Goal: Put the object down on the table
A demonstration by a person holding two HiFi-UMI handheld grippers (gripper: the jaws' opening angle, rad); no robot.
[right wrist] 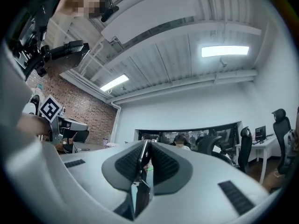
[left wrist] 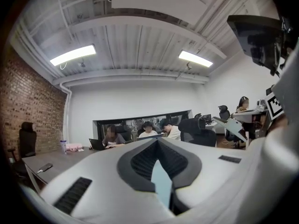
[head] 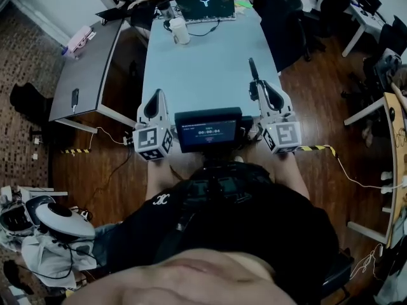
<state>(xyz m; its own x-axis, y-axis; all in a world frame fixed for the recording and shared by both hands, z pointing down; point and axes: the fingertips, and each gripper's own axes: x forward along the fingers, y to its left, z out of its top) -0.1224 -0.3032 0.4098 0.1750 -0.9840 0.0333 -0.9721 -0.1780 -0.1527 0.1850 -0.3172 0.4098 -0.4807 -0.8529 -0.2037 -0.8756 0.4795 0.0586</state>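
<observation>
A slim dark stick-like object [head: 252, 69] juts forward from my right gripper [head: 257, 86], which is shut on it above the near right part of the light blue table [head: 203, 68]. In the right gripper view the object [right wrist: 141, 190] runs as a thin dark strip between the black pads [right wrist: 161, 164] of the right gripper [right wrist: 145, 143]. My left gripper [head: 157, 95] hovers over the table's near left corner. Its jaws meet at the tips with nothing held, as the left gripper view shows of the left gripper [left wrist: 157, 142].
A white cup [head: 180, 30] and an open laptop [head: 205, 6] stand at the table's far end, where people sit. A dark grey table [head: 89, 62] with a phone [head: 75, 98] is on the left. A black office chair [head: 281, 14] stands at the right.
</observation>
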